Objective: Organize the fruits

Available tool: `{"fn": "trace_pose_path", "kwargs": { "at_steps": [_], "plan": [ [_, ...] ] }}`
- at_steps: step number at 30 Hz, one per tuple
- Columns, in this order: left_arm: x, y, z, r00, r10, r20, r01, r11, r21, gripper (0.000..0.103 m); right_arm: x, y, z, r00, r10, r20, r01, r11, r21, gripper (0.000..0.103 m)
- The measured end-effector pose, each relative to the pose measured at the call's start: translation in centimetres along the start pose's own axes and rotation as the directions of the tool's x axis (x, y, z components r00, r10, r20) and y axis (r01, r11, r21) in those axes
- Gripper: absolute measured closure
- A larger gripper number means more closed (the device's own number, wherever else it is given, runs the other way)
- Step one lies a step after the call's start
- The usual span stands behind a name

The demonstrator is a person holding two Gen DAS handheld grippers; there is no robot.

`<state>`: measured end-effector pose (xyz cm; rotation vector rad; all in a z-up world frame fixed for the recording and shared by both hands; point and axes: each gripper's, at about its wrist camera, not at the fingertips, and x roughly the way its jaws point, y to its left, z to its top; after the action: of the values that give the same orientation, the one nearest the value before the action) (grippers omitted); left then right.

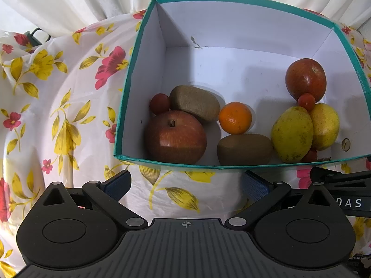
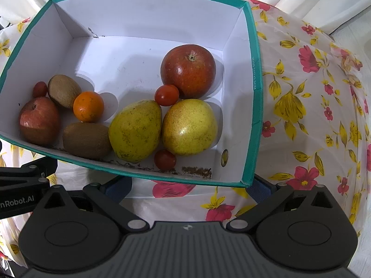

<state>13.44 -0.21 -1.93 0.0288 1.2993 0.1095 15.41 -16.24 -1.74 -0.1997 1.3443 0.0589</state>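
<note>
The floral tablecloth (image 2: 301,106) fills the frame edges, and the teal box (image 2: 254,69) sits centre frame holding all the fruit. Both the left gripper (image 1: 185,183) and right gripper (image 2: 192,185) hang wide apart, empty, low in frame just short of its near wall. Reaching in could snag that thin rim and tip the box. 2 pears (image 2: 136,129) lie touching; 2 apples (image 2: 188,68), 2 kiwis (image 2: 87,140), 1 orange (image 2: 88,106), and cherry tomatoes (image 2: 166,95) could roll.

Left gripper (image 1: 186,184) jaws spread empty, right gripper (image 2: 192,186) likewise
</note>
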Motion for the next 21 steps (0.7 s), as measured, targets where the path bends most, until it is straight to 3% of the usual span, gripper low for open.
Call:
{"fn": "trace_pose_path", "kwargs": {
  "at_steps": [21],
  "plan": [
    [0.58,0.17,0.31,1.0,-0.007,-0.027,0.007,1.0,-0.018,0.0,0.32,0.22,0.08,1.0,-0.007,-0.003,0.007,1.0,-0.018,0.0]
  ]
}}
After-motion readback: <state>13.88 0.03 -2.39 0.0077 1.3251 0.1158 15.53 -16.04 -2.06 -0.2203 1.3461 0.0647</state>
